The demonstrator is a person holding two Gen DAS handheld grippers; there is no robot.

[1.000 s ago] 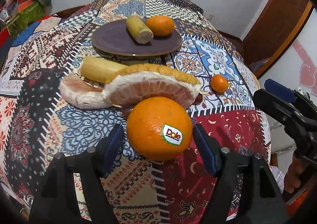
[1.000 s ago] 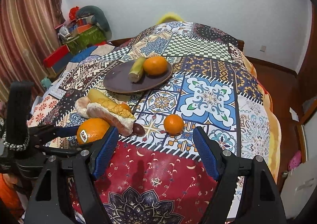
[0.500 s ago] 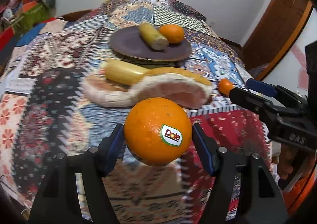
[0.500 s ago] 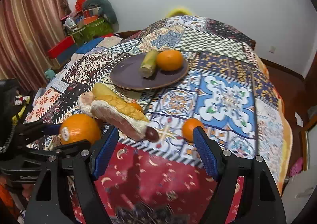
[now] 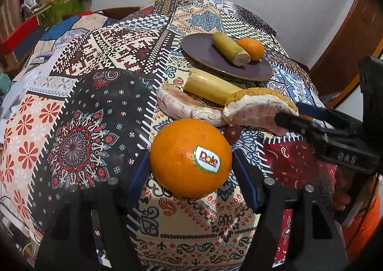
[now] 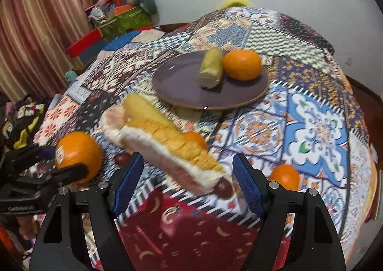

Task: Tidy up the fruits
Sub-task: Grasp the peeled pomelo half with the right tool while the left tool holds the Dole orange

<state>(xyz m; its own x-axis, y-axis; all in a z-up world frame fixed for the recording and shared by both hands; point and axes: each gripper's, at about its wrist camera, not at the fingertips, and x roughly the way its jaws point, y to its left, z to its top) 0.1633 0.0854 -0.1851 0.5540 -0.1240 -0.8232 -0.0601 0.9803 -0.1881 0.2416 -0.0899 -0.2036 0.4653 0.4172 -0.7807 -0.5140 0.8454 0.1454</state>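
My left gripper (image 5: 190, 163) is shut on a large orange (image 5: 182, 158) with a sticker and holds it just above the patterned cloth. My right gripper (image 6: 188, 160) straddles the near end of a pomelo wedge (image 6: 167, 151). Its jaws are closing, and the pads stand apart from the rind. In the left wrist view the right gripper (image 5: 290, 113) reaches the wedge (image 5: 253, 110) from the right. A purple plate (image 6: 182, 84) farther back carries a banana piece (image 6: 211, 67) and an orange (image 6: 241, 67).
A second pomelo piece (image 5: 182, 103) and a yellow banana piece (image 5: 210, 89) lie against the wedge. Dark grapes (image 6: 222, 189) and a small mandarin (image 6: 284, 175) sit nearby. The table drops off on the right. Boxes and bags (image 6: 119, 17) are stacked beyond the table's far left side.
The left gripper closed on the large orange and lifted it off the cloth. The right gripper moved down and left from the small mandarin to the pomelo wedge, its jaws narrowing.
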